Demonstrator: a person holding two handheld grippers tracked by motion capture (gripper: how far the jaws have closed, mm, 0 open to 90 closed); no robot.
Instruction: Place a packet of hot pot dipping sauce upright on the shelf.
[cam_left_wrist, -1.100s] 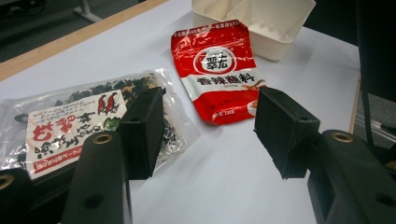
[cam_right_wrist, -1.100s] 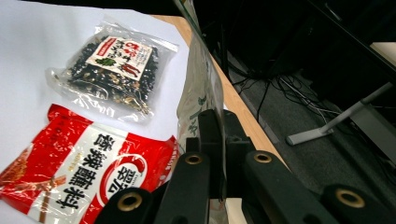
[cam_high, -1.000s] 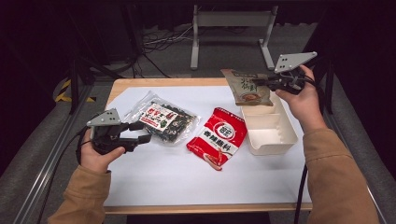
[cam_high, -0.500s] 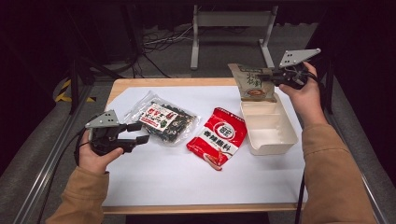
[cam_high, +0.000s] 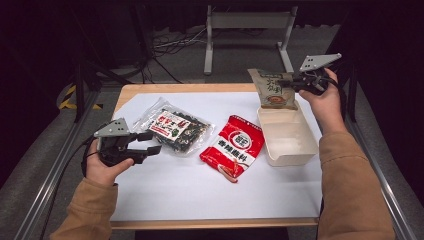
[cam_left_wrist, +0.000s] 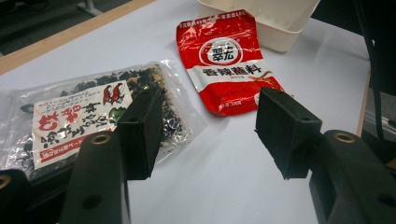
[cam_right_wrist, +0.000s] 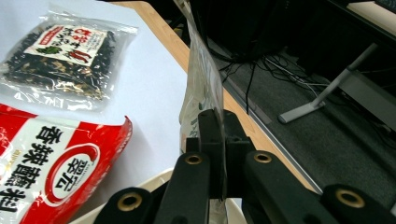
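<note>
right gripper (cam_high: 296, 81) has carried the brown packet (cam_high: 272, 88) up, clear of the white tray (cam_high: 290, 136), toward the table's far edge

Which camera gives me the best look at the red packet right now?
The left gripper view: the red packet lies flat, whole and close, its label readable, beyond the open left gripper. The high view shows it whole but small, beside the white tray. The right gripper view catches part of it, cut by the frame edge.

Hand-held gripper (cam_right_wrist: 219, 154) pinches a pouch (cam_right_wrist: 201, 88) (edge-on) above the tray rim (cam_right_wrist: 149, 183).
</note>
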